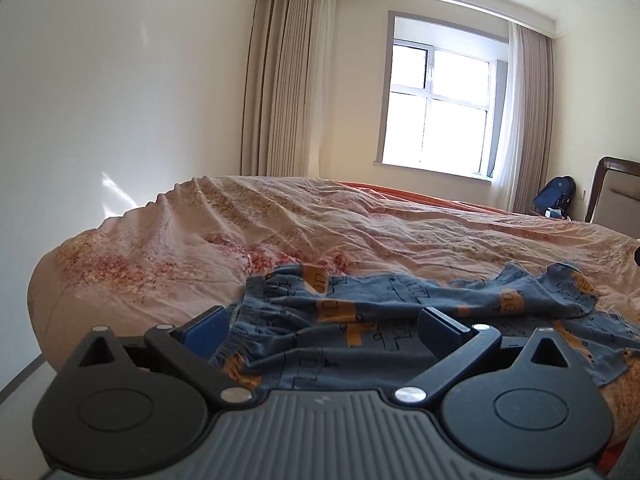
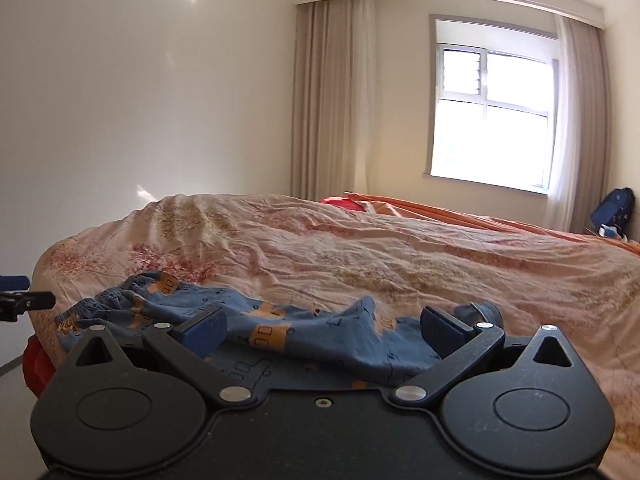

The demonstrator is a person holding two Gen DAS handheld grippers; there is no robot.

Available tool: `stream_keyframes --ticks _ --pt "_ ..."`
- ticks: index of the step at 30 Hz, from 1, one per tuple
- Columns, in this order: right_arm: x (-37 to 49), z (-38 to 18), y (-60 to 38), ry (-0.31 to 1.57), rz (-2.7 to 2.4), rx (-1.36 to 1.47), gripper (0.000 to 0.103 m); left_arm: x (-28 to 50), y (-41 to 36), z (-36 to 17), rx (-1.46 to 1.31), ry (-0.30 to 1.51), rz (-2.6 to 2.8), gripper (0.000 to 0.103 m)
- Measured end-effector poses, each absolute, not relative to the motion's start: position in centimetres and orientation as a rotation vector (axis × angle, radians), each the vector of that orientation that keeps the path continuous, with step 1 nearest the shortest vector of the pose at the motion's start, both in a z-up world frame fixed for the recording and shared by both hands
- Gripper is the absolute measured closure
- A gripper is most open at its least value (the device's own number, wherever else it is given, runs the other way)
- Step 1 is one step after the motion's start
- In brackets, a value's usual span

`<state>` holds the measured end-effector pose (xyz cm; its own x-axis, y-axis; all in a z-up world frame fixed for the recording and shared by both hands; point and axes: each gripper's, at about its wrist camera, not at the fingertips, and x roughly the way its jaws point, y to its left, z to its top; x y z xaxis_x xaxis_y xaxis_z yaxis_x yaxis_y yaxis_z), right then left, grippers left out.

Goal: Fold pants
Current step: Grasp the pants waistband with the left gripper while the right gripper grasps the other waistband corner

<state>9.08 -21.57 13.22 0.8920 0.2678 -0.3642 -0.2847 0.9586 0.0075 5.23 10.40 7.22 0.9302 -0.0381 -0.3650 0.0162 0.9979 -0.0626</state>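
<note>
The pants are lying crumpled along the near edge of the bed, waistband to the left, legs trailing right. The left hand-held gripper is hovering at the waistband end, fingers spread with cloth between them but not pinched. The right hand-held gripper is hanging over the leg end, likewise spread and gripping nothing. Beyond the pants, the wrinkled bedspread is stretching wide and bare toward the far window. The bed's left corner is dropping off to the floor.
</note>
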Motion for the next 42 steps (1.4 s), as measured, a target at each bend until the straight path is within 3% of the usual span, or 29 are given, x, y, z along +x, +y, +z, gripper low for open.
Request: stream_keyframes --ticks 3,8,15,24,31,33,42 --pt "15.2 13.6 -21.1 0.487 0.489 -0.083 0.0 9.7 11.9 8.3 -0.004 0.35 -0.064 0.0" --pt "23.8 12.4 -20.6 0.563 0.691 -0.256 0.0 18.2 13.5 9.3 0.114 0.486 -0.176 0.0" --pt "34.0 7.5 -20.3 0.73 0.748 -0.229 0.0 26.9 11.1 6.6 0.282 0.608 -0.335 0.0" --pt "36.4 3.9 -23.2 0.79 0.767 -0.103 0.001 31.6 6.3 3.9 0.447 0.679 -0.569 0.0" --pt "35.9 2.3 -24.7 0.802 0.767 -0.01 0.001 33.0 7.1 2.4 0.437 0.776 -0.563 0.0" --pt "35.8 2.3 -24.7 0.789 0.762 0.0 0.003 33.6 7.6 2.4 0.395 0.801 -0.556 0.0" --pt "35.0 1.6 -23.7 0.753 0.694 -0.027 0.03 36.1 8.3 0.7 0.208 1.011 -0.588 0.004"
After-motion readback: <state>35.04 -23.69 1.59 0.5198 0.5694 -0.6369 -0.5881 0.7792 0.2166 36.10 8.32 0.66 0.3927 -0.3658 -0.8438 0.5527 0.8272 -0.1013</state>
